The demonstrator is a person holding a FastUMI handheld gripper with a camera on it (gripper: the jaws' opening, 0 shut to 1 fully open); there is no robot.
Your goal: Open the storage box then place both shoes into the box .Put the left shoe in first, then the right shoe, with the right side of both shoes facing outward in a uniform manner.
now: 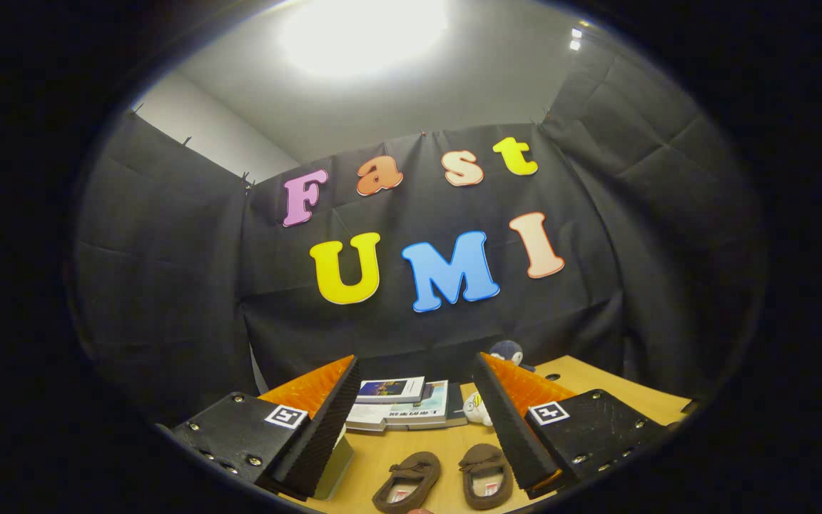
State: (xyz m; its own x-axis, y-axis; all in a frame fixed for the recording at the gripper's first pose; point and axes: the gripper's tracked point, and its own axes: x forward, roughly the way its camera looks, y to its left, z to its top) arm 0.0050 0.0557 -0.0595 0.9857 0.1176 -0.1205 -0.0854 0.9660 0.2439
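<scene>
Jaws: the gripper (411, 421) is held spread wide, with nothing between its two fingers; it is raised above the worktop (596, 389) and tilted upward toward the booth wall.
Shoes: two brown slipper-style shoes are seen low between the jaws, side by side on the worktop, toes pointing away. The one nearer the left finger (407, 482) and the one nearer the right finger (486, 475) lie just apart.
Handling: the shoes are judged light and soft, with a fuzzy upper that may give under pressure. A hold across the heel collar or the side wall is judged firmest.
Storage box: it cannot be made out with certainty.
Beyond the jaws: a stack of books (402, 403) and a small plush toy (498, 378) are seen.
Progress: neither shoe is yet held.
</scene>
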